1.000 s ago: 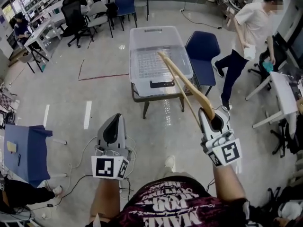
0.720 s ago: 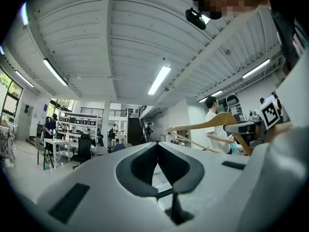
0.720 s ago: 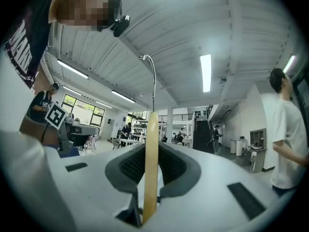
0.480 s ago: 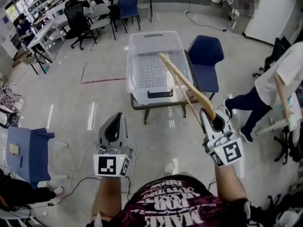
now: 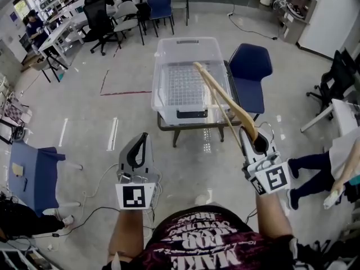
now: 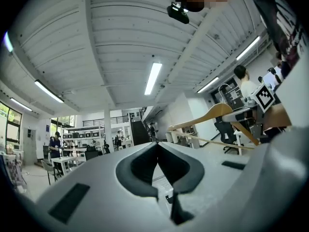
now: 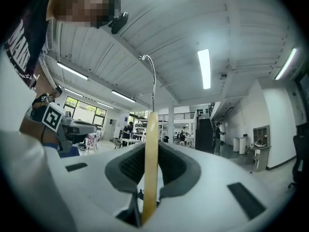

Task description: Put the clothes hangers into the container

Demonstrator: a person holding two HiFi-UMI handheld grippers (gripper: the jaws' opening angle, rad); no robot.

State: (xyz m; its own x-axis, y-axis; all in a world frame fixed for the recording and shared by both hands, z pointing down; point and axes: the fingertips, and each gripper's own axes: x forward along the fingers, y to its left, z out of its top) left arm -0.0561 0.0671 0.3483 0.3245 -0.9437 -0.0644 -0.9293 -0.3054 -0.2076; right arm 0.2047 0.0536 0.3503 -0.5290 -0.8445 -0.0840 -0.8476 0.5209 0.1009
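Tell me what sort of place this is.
Probably an open-plan office or lab workspace: rolling office chairs, rows of desks with a person seated there, and loose cables trailing underfoot.

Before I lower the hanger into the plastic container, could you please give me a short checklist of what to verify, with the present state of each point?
1. Right gripper shut on the wooden hanger: ok.
2. Metal hook free, caught on nothing: ok.
3. Container open, no lid on it: ok.
4. Hanger's far end over the container's opening in the head view: ok. Its height above the rim: cannot tell.
5. Left gripper shut, empty, short of the container: ok.
6. Clearance between the hanger and the blue chair at the container's right: cannot tell.
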